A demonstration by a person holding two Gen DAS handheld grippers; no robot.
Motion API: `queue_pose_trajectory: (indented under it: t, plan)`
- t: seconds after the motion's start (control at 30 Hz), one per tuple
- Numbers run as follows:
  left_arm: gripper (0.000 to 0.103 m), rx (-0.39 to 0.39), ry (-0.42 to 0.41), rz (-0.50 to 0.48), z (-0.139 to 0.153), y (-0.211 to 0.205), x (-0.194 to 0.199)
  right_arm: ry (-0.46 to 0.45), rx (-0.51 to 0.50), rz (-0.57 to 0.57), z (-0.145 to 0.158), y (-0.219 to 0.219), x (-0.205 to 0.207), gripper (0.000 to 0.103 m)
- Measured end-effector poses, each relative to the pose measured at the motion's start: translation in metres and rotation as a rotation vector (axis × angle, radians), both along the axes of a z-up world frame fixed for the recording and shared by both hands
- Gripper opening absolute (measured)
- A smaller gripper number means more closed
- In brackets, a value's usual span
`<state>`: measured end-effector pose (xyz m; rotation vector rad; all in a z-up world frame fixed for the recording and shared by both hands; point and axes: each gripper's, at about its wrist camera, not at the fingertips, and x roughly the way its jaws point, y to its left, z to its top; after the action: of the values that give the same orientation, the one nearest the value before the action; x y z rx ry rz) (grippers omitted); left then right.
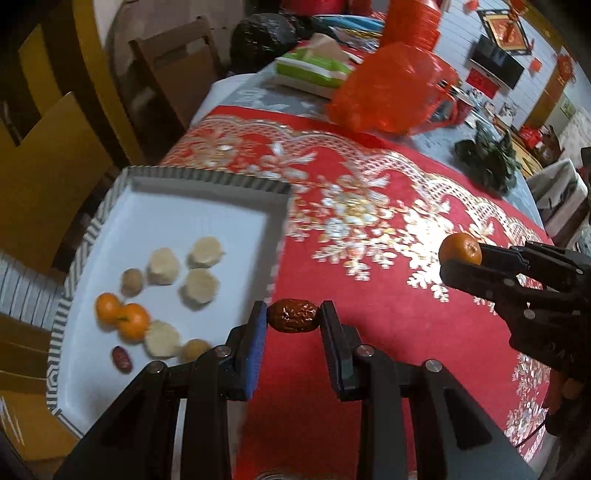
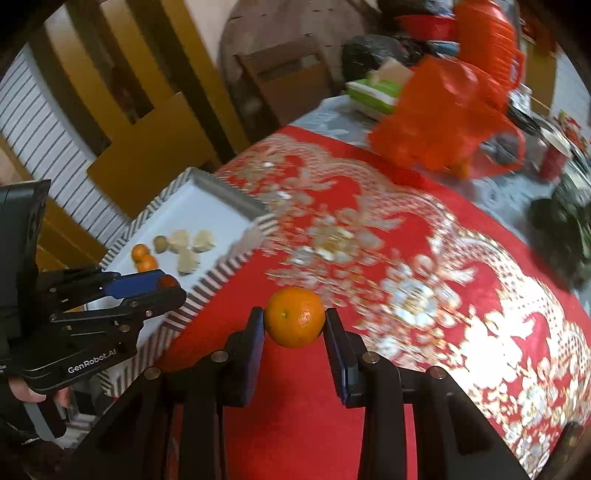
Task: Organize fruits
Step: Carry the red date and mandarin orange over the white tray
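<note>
Wrinkled red date (image 1: 293, 316) held aloft, mandarin (image 2: 295, 322) held aloft

blur: tray (image 2: 236, 201) fruit smeared | hidden: pale lump (image 1: 194, 349) behind left tongs | cut: glass rim (image 1: 273, 474)

Table under me: a table (image 1: 436, 136) with a pale patterned covering at its far end, cluttered there.
Cloth: a red cloth (image 1: 332, 258) with white and gold flower lace lies over the near part, flat beneath my jaws.
Tray: a white tray (image 1: 192, 221) with a striped rim sits at the cloth's left edge, fruit pieces inside it.
Far end: a red plastic bag (image 1: 391, 88), a green and white box (image 1: 314, 70) just beside it, a black bag (image 1: 266, 35) further back.
Right side: a dark green leafy bundle (image 1: 487, 162) on the pale covering, well apart from my tray.
</note>
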<state>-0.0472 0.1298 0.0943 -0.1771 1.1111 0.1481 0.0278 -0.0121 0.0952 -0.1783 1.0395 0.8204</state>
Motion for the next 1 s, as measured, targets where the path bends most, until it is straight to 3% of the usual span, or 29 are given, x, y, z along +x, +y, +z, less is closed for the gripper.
queue_pose_trajectory:
  t: [0.5, 1.0]
  plan:
    - [0.028, 0.002, 0.004, 0.133, -0.002, 0.067, -0.034, -0.006, -0.02, 0.172, 0.004, 0.087, -0.023, 0.035]
    - [0.028, -0.009, 0.056, 0.25, -0.022, 0.118, -0.063, 0.039, -0.065, 0.312, -0.022, 0.158, -0.031, 0.035]
